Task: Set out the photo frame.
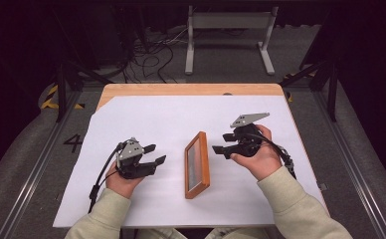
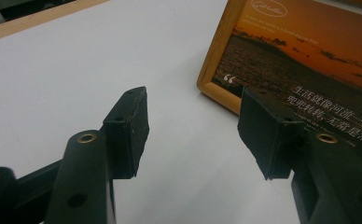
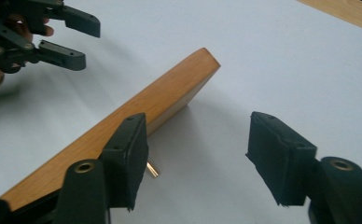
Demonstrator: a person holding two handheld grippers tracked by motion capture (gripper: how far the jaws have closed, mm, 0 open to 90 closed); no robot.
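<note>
Picture frame (image 1: 197,165) stands near the middle of the white sheet (image 1: 146,117) that covers the table (image 1: 191,89), between our two hands. It seems propped at a tilt: the right gripper view shows its wooden back edge (image 3: 123,126) raised off the sheet, with a small metal peg (image 3: 152,169) under it, and the left gripper view shows its sunset print (image 2: 309,70) facing that side.

We hold the left gripper (image 1: 153,154) just beside the frame with its jaws apart and nothing between them. The right gripper (image 1: 220,143) sits on the other side, jaws also apart and empty; one of them looks very close to the frame's back edge, though we cannot tell whether it touches.

Our worry is that the frame tips. If it rests on a light prop, a nudge from the right jaw could knock it flat onto its face or fold the prop under. The trailing cable (image 1: 101,174) on the left could also drag across the sheet and shift it, taking the frame along. If we close on the frame from one side only, it may slide on the smooth sheet instead of being caught, and a pinch on the glass instead of the wood risks a slip.
</note>
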